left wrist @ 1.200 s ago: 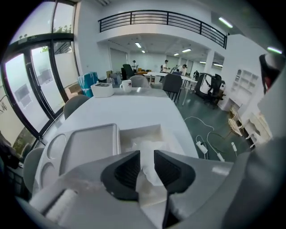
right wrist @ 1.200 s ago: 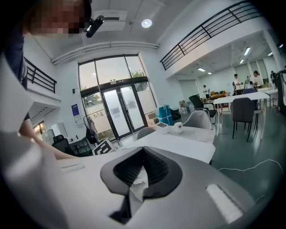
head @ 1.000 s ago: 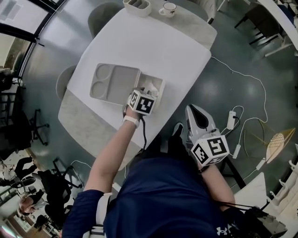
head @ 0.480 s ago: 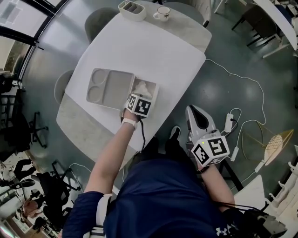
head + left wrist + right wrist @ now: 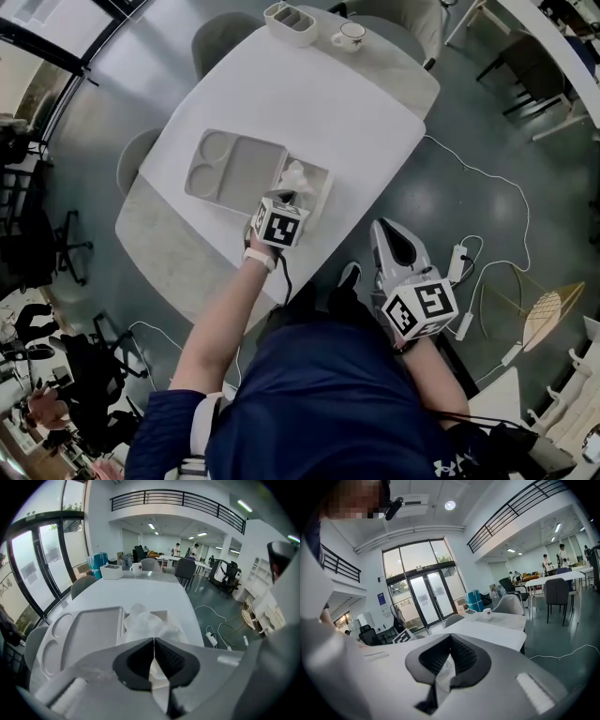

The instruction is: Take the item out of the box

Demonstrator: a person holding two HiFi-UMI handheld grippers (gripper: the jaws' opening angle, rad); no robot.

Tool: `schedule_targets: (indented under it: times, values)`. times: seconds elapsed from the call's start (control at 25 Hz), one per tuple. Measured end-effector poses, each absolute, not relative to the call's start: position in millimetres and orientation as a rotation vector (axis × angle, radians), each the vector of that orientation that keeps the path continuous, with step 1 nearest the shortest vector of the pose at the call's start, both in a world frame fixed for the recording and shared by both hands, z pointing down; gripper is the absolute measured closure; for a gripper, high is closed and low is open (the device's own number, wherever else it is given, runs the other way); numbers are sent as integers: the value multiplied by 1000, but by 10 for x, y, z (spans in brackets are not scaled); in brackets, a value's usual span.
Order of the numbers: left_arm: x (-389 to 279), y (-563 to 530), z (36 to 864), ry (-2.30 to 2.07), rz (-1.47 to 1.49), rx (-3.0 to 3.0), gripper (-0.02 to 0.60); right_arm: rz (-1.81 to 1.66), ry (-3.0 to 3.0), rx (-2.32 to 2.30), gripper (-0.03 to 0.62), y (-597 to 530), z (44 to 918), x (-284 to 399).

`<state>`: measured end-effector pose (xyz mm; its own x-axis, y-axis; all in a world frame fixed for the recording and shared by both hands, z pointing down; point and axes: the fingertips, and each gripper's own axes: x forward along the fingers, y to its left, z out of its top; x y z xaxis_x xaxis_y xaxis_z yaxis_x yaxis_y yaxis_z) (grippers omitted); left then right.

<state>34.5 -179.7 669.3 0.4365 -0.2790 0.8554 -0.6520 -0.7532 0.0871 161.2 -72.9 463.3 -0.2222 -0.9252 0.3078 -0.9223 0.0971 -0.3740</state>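
Note:
A shallow beige box [image 5: 234, 169] lies open on the white table [image 5: 309, 103], with a crumpled white tissue-like item [image 5: 298, 178] in its right compartment. My left gripper [image 5: 294, 199] reaches over that compartment from the near side. In the left gripper view its jaws [image 5: 153, 641] are shut on a strip of the white item [image 5: 145, 620], which bunches up just beyond them over the box [image 5: 93, 627]. My right gripper [image 5: 389, 234] hangs off the table beside the person's lap. It [image 5: 450, 639] is shut on a small white scrap [image 5: 444, 670].
A white holder [image 5: 290, 22] and a cup [image 5: 351, 36] stand at the table's far end. Grey chairs [image 5: 225, 37] ring the table. A power strip [image 5: 457, 267] and cables lie on the dark floor at the right.
My left gripper has drawn back a little from the box's right compartment toward the near table edge. The right gripper stays beside the lap.

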Motion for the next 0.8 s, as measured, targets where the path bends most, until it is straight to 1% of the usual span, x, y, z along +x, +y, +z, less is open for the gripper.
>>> schedule_targets:
  times: [0.2,0.44,0.64,0.8]
  values:
    - [208,-1749,6327,-829,1119,2343,574,-766,2392,-1897,592,-814,4567,1448]
    - [-181,-1706,6003,-900,1020,2359,574,-756,2490,-1805,592,-938,4543,1132]
    - [-637,-1632,5919,-973,1021,2364,574,-736,2582,-1734,592,-1029,4535,849]
    - [-1048,-1528,6069,-1012,1047,2297,574,-728,2619,-1693,592,-1066,4500,687]
